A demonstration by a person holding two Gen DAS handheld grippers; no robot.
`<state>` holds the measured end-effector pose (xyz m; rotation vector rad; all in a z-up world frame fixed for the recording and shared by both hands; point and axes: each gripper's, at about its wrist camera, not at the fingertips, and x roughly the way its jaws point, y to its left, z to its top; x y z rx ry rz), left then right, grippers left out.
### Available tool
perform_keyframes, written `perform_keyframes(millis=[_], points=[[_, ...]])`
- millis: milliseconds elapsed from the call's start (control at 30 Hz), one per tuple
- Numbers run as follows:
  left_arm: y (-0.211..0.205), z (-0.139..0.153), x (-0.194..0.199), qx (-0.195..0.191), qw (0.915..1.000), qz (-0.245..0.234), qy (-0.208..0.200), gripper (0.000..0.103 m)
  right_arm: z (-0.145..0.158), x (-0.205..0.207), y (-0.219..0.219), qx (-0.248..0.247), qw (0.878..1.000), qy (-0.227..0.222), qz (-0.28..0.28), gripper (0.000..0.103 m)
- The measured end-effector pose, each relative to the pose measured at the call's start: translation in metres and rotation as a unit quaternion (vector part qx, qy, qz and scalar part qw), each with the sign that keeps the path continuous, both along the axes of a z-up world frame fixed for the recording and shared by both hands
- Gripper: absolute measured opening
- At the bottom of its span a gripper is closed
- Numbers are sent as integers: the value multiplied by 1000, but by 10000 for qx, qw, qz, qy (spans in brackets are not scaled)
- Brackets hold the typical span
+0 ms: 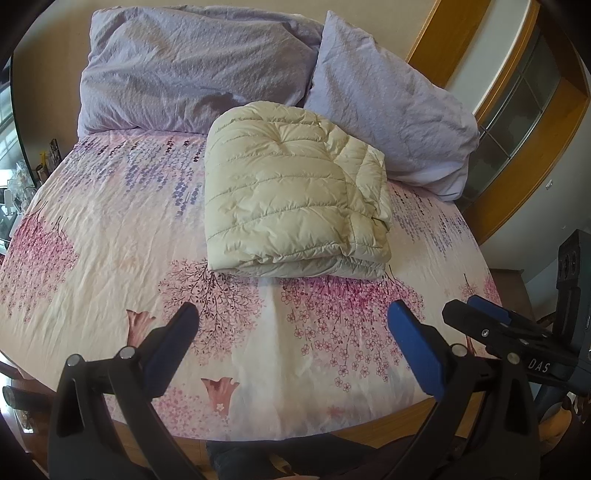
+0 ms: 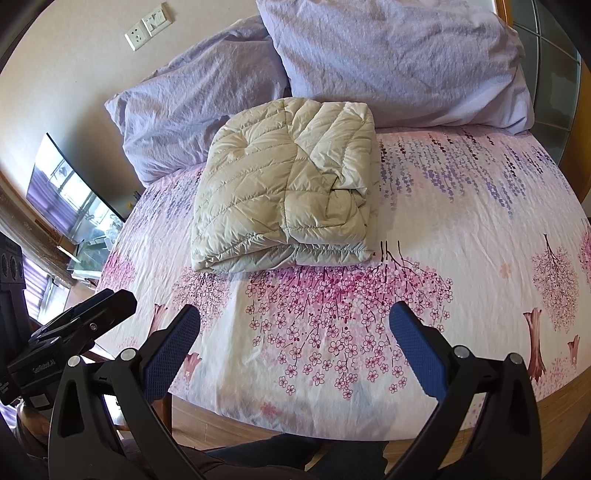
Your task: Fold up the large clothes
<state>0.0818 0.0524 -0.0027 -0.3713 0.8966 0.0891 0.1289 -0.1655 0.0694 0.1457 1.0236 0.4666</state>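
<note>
A cream quilted down jacket (image 1: 291,192) lies folded into a thick rectangle on the floral bed sheet (image 1: 110,236), near the pillows. It also shows in the right wrist view (image 2: 284,184). My left gripper (image 1: 295,317) is open and empty, held above the foot of the bed, well short of the jacket. My right gripper (image 2: 295,321) is open and empty too, likewise short of the jacket. The right gripper's black body shows at the right of the left wrist view (image 1: 491,325). The left gripper's body shows at the left of the right wrist view (image 2: 85,317).
Two lilac pillows (image 1: 192,70) (image 1: 388,107) lean at the head of the bed behind the jacket. A wooden bed frame edge (image 2: 258,424) runs below the sheet. A wall socket (image 2: 147,26) is on the wall. A glass-topped side table (image 2: 81,210) stands to the left.
</note>
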Motion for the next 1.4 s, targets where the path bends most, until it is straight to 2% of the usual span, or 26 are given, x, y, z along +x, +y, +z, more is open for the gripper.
perform_keyframes(millis=[1400], points=[[2, -3, 2, 4, 10000, -4, 31, 101, 0, 3, 2, -5, 10000, 17, -13, 102]])
